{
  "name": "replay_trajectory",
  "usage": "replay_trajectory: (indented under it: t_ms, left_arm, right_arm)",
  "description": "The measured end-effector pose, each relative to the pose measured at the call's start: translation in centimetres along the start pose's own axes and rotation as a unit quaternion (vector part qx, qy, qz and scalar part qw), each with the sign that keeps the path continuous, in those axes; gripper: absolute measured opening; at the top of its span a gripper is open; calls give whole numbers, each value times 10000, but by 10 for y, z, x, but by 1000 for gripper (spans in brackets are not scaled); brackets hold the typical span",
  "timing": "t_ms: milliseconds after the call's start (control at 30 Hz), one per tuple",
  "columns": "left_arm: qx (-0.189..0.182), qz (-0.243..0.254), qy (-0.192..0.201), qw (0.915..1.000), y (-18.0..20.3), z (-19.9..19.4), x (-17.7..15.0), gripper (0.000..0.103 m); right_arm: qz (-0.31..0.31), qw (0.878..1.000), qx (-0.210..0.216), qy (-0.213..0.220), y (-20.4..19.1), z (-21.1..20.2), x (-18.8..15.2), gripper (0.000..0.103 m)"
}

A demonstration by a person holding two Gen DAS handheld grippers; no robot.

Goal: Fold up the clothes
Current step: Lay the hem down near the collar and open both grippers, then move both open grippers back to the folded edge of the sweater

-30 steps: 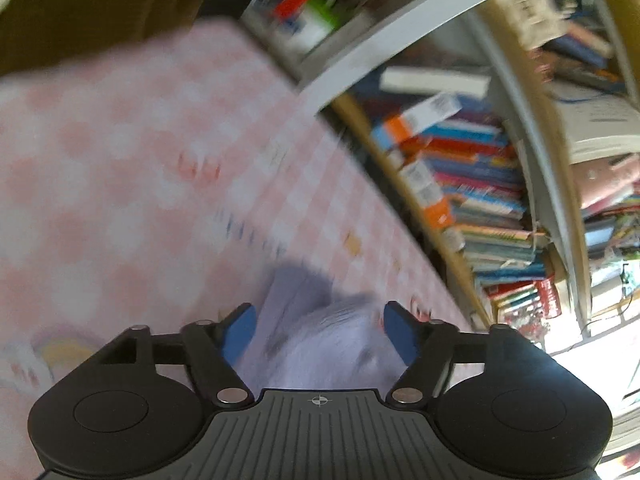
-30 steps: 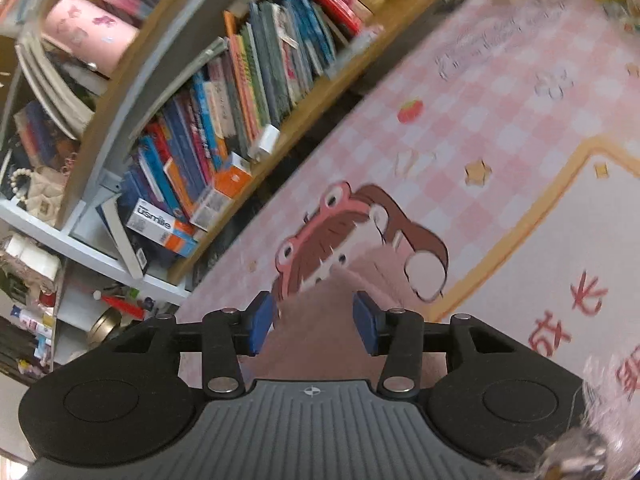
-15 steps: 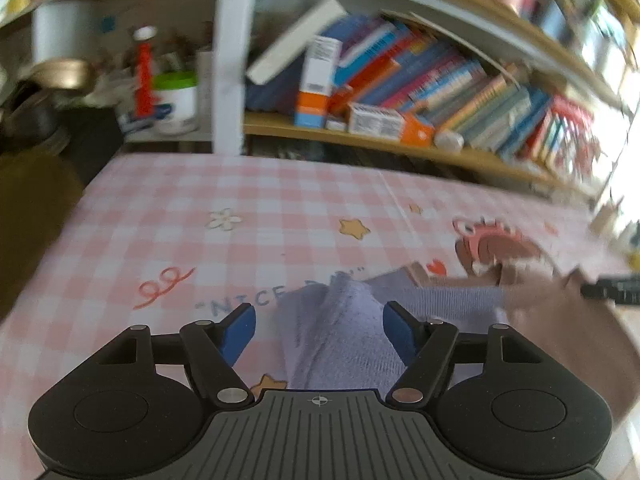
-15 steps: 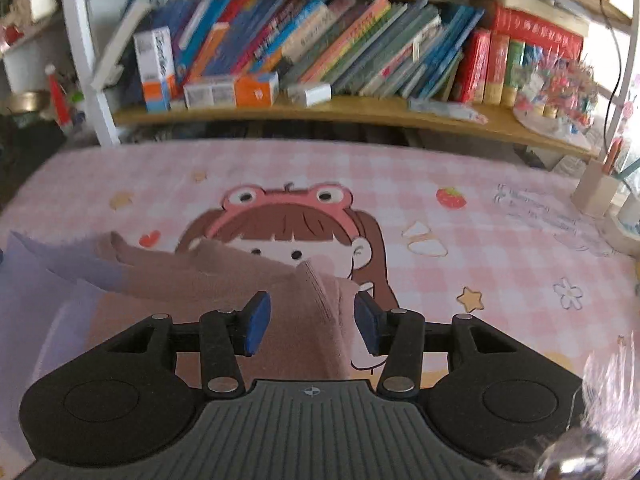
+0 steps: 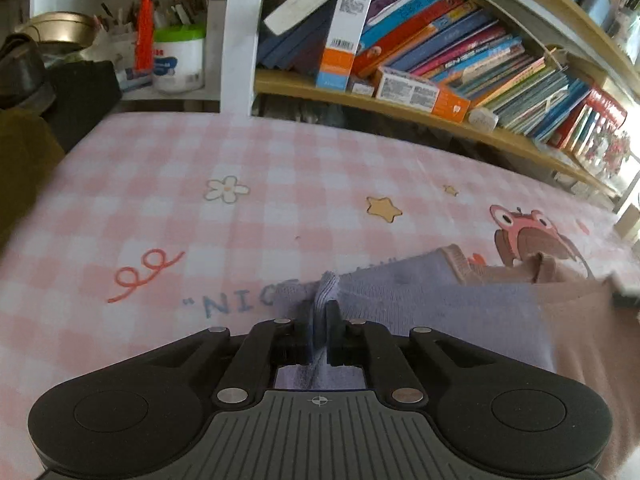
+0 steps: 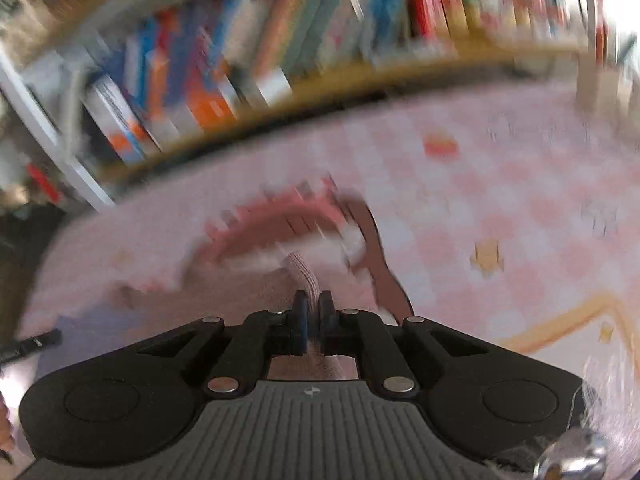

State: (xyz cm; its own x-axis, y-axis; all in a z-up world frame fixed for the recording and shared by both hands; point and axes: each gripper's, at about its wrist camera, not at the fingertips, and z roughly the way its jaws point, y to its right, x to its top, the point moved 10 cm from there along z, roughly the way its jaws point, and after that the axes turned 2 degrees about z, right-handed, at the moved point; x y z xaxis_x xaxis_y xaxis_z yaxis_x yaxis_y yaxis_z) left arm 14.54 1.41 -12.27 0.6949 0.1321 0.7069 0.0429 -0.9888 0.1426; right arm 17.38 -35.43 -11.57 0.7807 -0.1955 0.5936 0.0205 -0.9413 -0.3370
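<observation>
A knitted garment lies on the pink checked cloth (image 5: pixel 168 184); its left part is lavender (image 5: pixel 440 300) and its right part dusty pink (image 5: pixel 576 320). My left gripper (image 5: pixel 322 310) is shut on a ridge of the lavender knit near its left edge. In the blurred right wrist view, my right gripper (image 6: pixel 313 306) is shut on a ribbed fold of the dusty pink part (image 6: pixel 304 272). The right gripper's tip (image 5: pixel 624 296) shows at the right edge of the left wrist view.
A wooden shelf (image 5: pixel 400 108) packed with books runs along the far edge of the cloth. A white upright post (image 5: pixel 238 40), a tub with a green lid (image 5: pixel 178 60) and dark items stand at the far left. A cartoon frog-hat figure (image 5: pixel 524 228) is printed on the cloth.
Both grippers, open around the knit half a second ago, have shut on it. The right wrist view has become blurred from motion and tilted.
</observation>
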Motion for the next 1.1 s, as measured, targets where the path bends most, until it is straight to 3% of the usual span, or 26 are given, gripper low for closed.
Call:
replay_trajectory:
  t_ms: [100, 233, 300, 367, 433, 567, 633, 667, 733, 1100]
  left_arm:
    - [-17, -22, 67, 10000, 1, 0, -1, 7]
    - [-91, -70, 103, 9999, -1, -3, 1, 12]
    - [-14, -101, 180, 9998, -1, -14, 5, 15]
    - [137, -115, 297, 9994, -2, -26, 11, 31]
    - [340, -176, 421, 9984, -6, -43, 15, 40]
    - [695, -472, 562, 9949, -13, -76, 11, 48]
    - [863, -652, 602, 9923, -11, -92, 4, 52]
    - [945, -747, 624, 9908, -10, -100, -1, 59]
    - [1120, -939, 691, 9868, -4, -115, -13, 65]
    - [1654, -1520, 785, 9713, 28, -167, -73, 66]
  right_arm:
    - [219, 9996, 134, 119, 5, 0, -5, 5]
    - [72, 9998, 164, 73, 3, -3, -4, 5]
    - [17, 9998, 156, 130, 1, -7, -1, 18]
    - [-57, 9994, 116, 319, -2, -17, 3, 37]
    - [-154, 9983, 225, 508, -7, -30, 8, 39]
    - [-394, 9949, 504, 775, -16, -58, 12, 44]
    - [-485, 9931, 692, 811, -20, -71, 10, 49]
    - [-525, 9923, 795, 786, -21, -77, 8, 52]
    - [-629, 9904, 1002, 713, -24, -87, 1, 53]
    - [-1198, 9793, 1627, 94, -22, -107, -44, 53]
